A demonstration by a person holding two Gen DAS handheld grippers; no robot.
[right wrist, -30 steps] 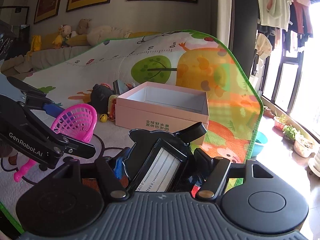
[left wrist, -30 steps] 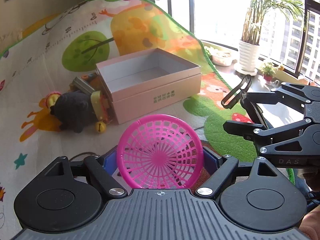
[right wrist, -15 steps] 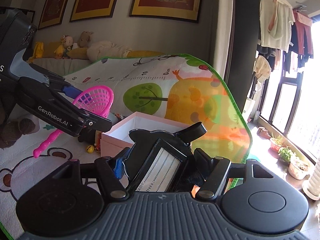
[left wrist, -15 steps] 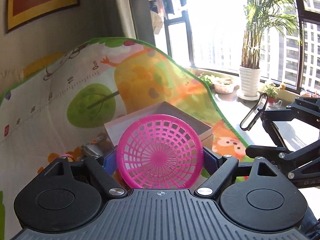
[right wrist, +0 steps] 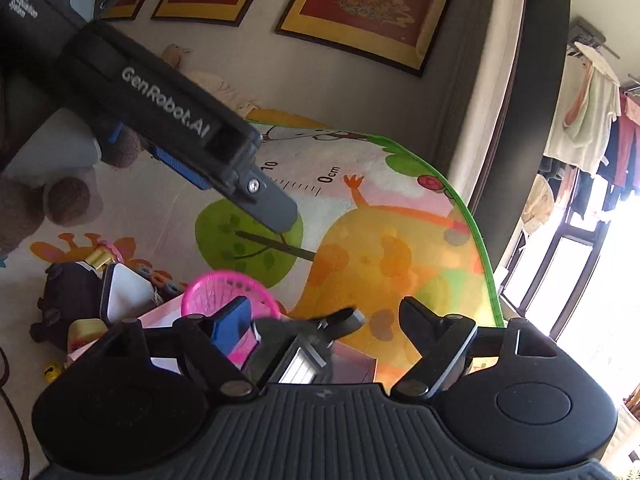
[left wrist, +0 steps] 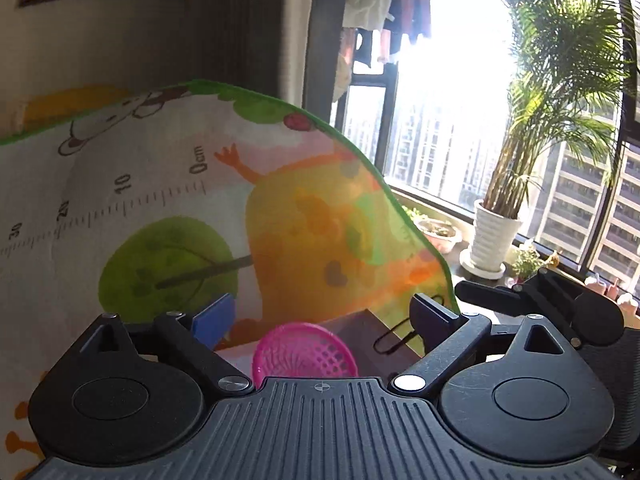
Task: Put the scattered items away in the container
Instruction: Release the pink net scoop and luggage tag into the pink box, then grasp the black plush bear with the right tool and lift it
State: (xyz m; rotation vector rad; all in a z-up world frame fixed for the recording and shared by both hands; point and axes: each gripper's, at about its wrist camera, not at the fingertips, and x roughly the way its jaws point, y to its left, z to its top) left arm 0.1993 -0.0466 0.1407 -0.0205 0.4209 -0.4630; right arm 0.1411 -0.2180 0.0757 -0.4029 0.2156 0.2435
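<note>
Above the pink box (right wrist: 352, 364), my left gripper (left wrist: 320, 320) and right gripper (right wrist: 324, 316) (both spread wide, empty) could snag the pink basket (left wrist: 304, 354).

Strong daylight pours through the window (left wrist: 460, 92), blown out to white glare in the left wrist view and at the right edge of the right wrist view. The play mat (left wrist: 168, 216) is lit softly, its orange part glowing. Fisheye curvature bends the picture frames (right wrist: 360, 12). The pink basket (right wrist: 228, 292) looks slightly blurred.
</note>
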